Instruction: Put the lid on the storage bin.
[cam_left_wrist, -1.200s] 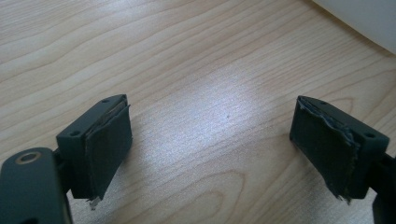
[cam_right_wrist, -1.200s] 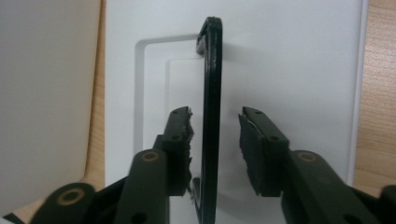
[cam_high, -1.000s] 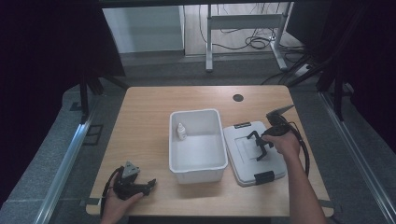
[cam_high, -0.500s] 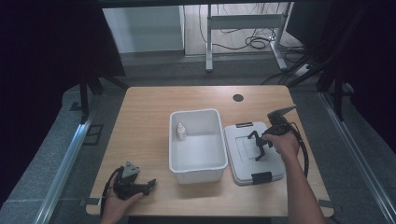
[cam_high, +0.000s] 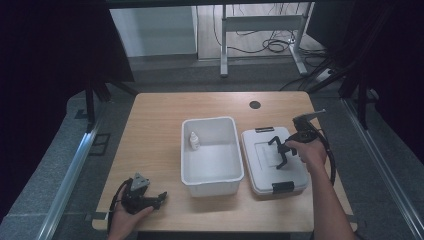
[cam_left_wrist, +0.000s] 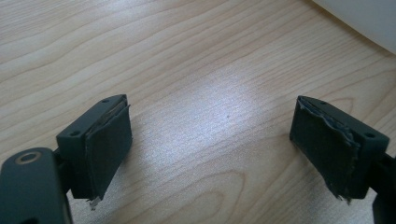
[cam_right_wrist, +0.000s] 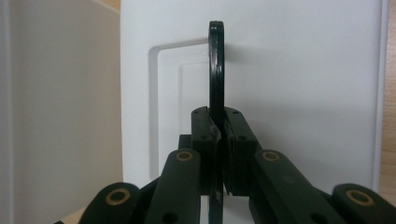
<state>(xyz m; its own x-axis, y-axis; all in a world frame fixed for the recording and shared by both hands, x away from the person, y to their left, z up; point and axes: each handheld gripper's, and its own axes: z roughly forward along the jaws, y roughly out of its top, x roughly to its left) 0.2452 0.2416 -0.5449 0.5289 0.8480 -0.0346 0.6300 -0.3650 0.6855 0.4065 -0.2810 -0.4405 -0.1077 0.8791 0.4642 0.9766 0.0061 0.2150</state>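
Right tool (cam_right_wrist: 217, 135) clamped on lid handle (cam_right_wrist: 215, 65), handle now raised upright | lid (cam_high: 274, 162) flat on surface (cam_high: 155, 125), just right of open tub (cam_high: 211, 156) | left tool (cam_left_wrist: 210, 140) wide, empty, unmoved | judged: lift imminent

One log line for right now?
right gripper: shut on lid handle | left gripper: open, over table | bottle: in bin

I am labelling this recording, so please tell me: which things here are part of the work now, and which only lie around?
In use:
right gripper, shut on the black handle
white lid
white bin

Lying about:
small white bottle inside the bin
left gripper, open over bare table
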